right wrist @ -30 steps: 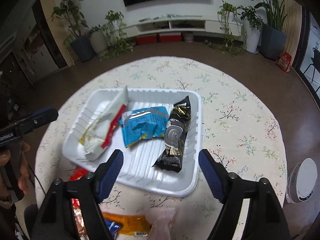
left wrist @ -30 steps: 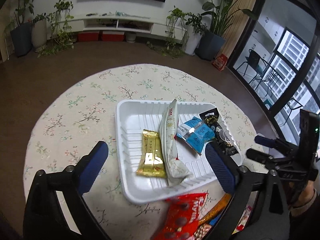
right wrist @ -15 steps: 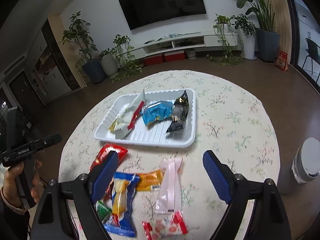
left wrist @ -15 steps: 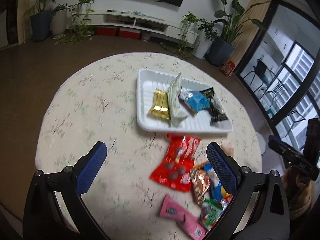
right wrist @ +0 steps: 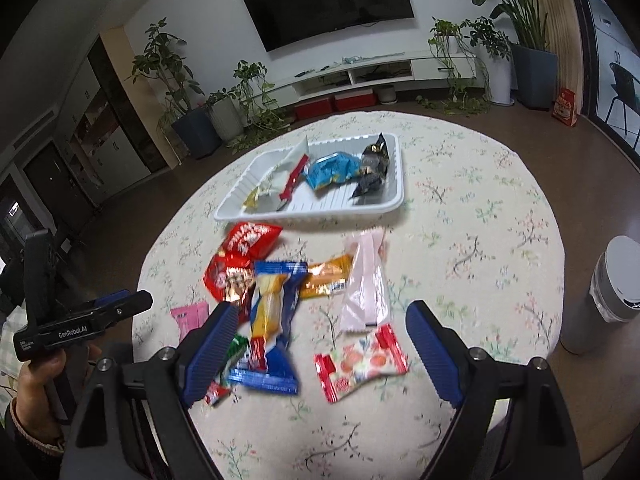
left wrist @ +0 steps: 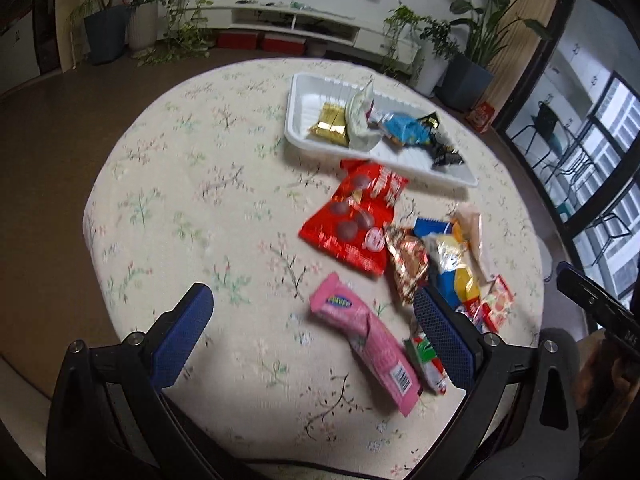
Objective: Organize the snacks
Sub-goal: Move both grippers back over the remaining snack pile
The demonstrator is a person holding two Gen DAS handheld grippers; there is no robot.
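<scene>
loose snacks beside tray

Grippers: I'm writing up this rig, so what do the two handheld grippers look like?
Both the left gripper and the right gripper have black angular frames with silver screws and two fingers carrying ribbed blue pads. The left one's black body bears white "GenRobot.AI" lettering, seen from the right wrist view.

We get 2 wrist fisheyes, both angled down over the round table from its near edge. Left looks from the left, right from the right; both share the white tray and loose snacks.
</scene>
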